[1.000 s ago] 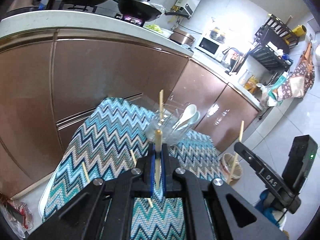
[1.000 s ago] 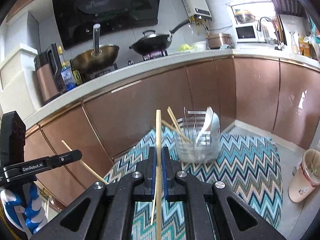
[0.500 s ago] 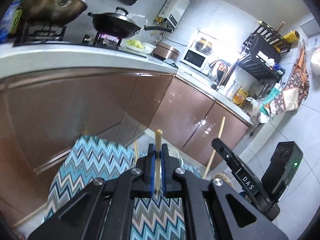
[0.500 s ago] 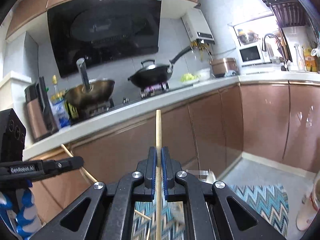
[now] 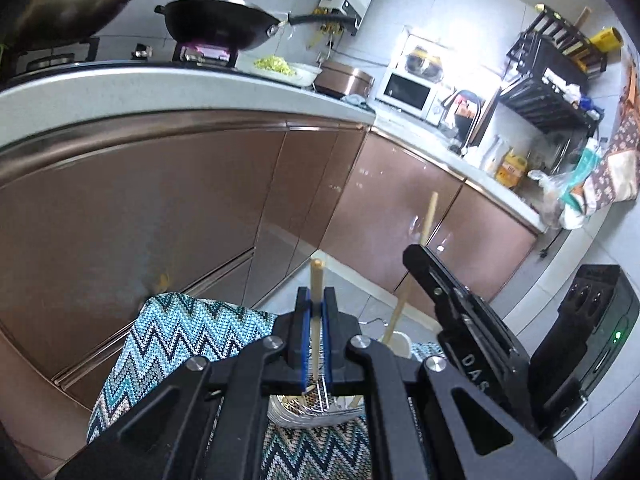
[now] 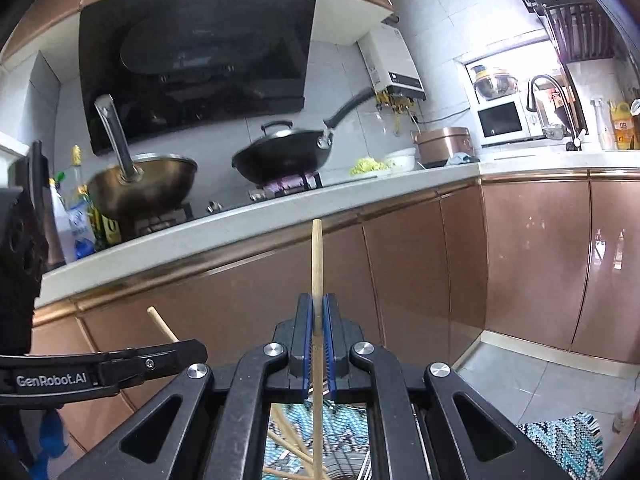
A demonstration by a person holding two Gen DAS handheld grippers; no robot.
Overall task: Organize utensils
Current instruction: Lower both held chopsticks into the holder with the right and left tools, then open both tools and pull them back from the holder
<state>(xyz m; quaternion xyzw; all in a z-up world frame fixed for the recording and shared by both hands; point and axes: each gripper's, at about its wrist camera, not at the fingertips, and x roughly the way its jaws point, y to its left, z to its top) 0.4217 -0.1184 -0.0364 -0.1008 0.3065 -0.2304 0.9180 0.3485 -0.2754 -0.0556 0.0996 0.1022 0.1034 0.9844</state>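
Observation:
My left gripper (image 5: 315, 294) is shut on a wooden chopstick (image 5: 316, 276) that stands up between the blue pads. Below its jaws sits the clear utensil holder (image 5: 320, 406) on a zigzag cloth (image 5: 180, 332), with a white spoon (image 5: 398, 346) in it. My right gripper (image 6: 317, 302) is shut on another chopstick (image 6: 317, 256), upright, over the holder (image 6: 344, 460), where several chopsticks (image 6: 286, 446) lean. In the left wrist view the right gripper (image 5: 424, 258) is close on the right with its chopstick (image 5: 428, 216). The right wrist view has the left gripper (image 6: 188, 354) low on the left.
Brown cabinet doors (image 5: 160, 208) stand right behind the cloth under a white counter (image 6: 280, 210). On the stove are a black wok (image 6: 284, 156) and a brass pan (image 6: 144, 184). A microwave (image 6: 502, 120), rice cooker (image 6: 442, 144) and dish rack (image 5: 548, 88) stand farther right.
Both grippers have travelled toward the holder, each keeping its chopstick. The holder has slid from ahead of the jaws to beneath them. The two grippers are closer together.

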